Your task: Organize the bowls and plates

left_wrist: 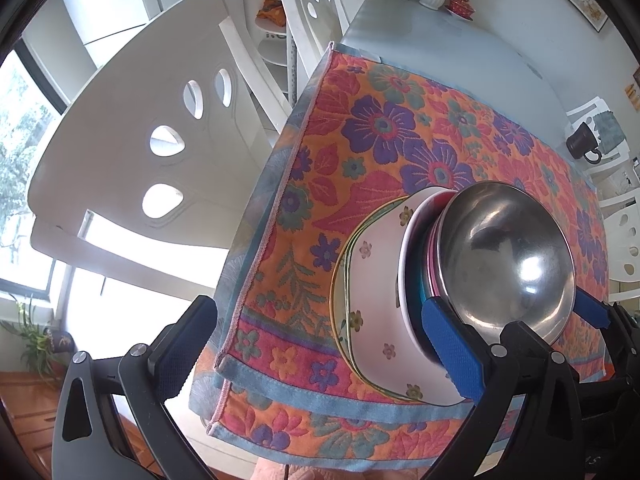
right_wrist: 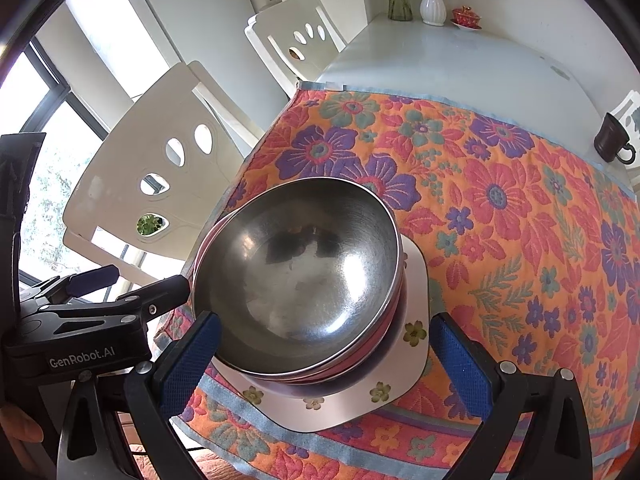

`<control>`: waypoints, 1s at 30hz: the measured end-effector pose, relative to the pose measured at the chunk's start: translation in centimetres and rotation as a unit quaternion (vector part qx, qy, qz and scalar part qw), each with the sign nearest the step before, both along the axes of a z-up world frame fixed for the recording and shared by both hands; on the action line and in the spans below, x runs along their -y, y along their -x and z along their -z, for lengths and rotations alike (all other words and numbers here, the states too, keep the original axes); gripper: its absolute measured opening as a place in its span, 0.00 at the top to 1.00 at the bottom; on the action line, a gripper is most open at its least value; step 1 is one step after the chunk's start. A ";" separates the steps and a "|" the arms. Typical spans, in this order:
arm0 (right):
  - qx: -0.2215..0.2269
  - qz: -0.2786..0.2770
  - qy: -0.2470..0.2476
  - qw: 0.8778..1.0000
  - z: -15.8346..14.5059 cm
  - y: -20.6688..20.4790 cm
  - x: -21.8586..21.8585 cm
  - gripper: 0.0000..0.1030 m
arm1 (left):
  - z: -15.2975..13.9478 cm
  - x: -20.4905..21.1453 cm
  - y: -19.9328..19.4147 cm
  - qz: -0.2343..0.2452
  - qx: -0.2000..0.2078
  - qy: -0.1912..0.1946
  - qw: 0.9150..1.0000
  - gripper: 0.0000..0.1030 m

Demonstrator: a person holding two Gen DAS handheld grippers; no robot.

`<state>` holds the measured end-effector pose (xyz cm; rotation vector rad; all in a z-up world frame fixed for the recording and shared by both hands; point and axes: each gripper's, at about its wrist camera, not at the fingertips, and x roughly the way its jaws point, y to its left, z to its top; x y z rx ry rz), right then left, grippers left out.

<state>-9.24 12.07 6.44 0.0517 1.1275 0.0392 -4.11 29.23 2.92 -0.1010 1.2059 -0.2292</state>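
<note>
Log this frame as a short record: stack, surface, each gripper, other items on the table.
stack: steel bowl on top, pink-rimmed bowls under it, floral square plates at the bottom
surface: floral cloth on a white table
left gripper: open, beside the stack, holding nothing
right gripper: open, fingers either side of the stack
other items: dark mug, white vase, red lidded dish
</note>
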 end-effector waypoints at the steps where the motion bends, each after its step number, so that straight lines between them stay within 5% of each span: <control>1: 0.000 0.001 0.000 1.000 0.0 -0.1 -0.1 0.00 | 0.0 0.0 0.0 -0.001 0.000 0.000 1.000 0.01; 30: -0.003 -0.002 0.001 1.000 0.1 0.0 0.3 0.00 | 0.2 0.2 0.2 -0.001 -0.003 -0.005 1.000 0.01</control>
